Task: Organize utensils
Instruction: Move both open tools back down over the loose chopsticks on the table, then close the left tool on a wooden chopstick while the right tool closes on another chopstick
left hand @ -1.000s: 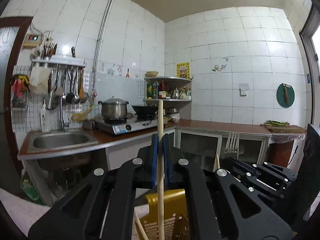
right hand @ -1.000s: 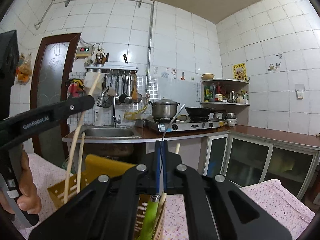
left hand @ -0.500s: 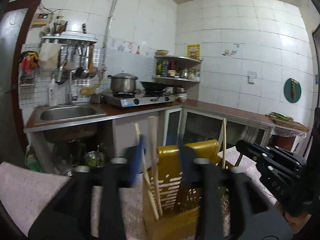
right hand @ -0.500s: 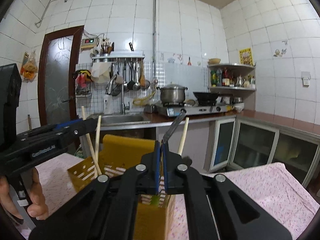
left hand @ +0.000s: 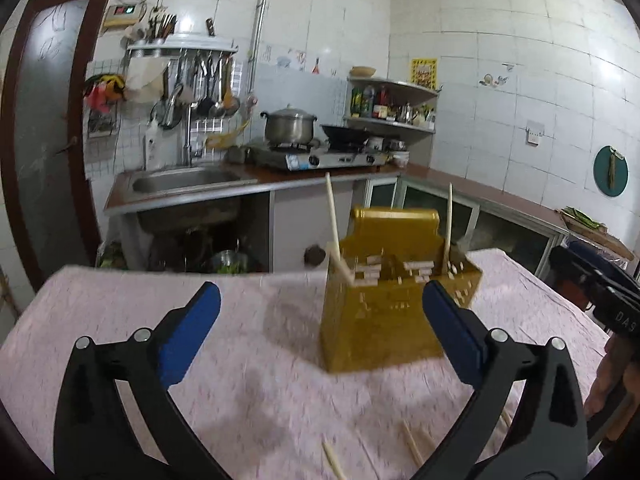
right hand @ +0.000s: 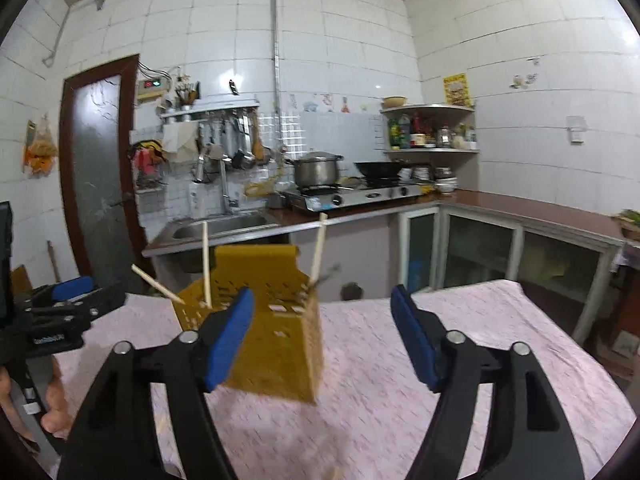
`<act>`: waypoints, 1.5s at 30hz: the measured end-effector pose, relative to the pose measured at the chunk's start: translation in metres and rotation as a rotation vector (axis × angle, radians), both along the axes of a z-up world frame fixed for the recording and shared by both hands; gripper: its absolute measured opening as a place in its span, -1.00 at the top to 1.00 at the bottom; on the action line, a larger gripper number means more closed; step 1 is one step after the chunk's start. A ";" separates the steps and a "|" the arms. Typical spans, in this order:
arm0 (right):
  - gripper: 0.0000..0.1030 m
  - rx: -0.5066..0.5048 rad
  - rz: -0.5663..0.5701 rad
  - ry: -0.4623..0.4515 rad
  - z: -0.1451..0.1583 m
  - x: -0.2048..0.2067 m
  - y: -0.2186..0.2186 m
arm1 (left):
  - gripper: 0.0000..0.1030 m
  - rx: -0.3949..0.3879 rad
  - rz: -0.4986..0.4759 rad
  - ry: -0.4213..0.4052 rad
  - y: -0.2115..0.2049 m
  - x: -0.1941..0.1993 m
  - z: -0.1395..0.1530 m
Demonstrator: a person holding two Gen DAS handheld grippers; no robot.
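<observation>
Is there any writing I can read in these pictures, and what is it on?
"DAS": white letters on the right gripper body, cut off at the picture's edge.
White lettering on the left gripper body: too blurred to read.
Yellow poster on the tiled wall: print too small to read.
Box with a red and green display by the door: digits not legible.
Label on the stove front: blurred.

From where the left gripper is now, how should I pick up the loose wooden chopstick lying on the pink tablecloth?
Take the loose wooden chopstick near mid-shaft, coming down from above with the jaws set across its length. It lies flat on the pink tablecloth, so no side approach gets under it. The left gripper has just been opening, nothing between its jaws. It looks closest; the picture is blurred.
</observation>
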State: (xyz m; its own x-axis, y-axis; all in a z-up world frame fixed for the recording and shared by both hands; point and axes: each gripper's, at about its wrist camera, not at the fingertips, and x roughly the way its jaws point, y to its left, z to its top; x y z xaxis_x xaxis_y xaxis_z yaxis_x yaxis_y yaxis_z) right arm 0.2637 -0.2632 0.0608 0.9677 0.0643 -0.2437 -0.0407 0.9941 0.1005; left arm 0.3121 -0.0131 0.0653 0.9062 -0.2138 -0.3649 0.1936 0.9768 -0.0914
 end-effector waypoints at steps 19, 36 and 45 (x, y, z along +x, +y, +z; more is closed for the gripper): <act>-0.70 -0.033 -0.101 0.296 -0.085 -0.046 -0.004 | -0.90 0.043 0.028 0.256 -0.007 -0.045 -0.075; 0.46 -0.067 -0.041 0.536 -0.122 -0.012 0.016 | -0.70 0.045 0.005 0.429 -0.019 -0.026 -0.108; 0.75 -0.076 -0.002 0.586 -0.129 -0.006 0.024 | -0.05 0.057 -0.016 0.505 -0.024 -0.020 -0.125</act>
State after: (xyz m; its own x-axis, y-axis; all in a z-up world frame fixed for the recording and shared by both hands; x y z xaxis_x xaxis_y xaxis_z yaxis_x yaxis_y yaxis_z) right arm 0.2582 -0.2390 -0.0685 0.6708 0.0236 -0.7413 0.0024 0.9994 0.0340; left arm 0.2925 -0.0369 -0.0600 0.6104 -0.1936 -0.7680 0.1542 0.9802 -0.1246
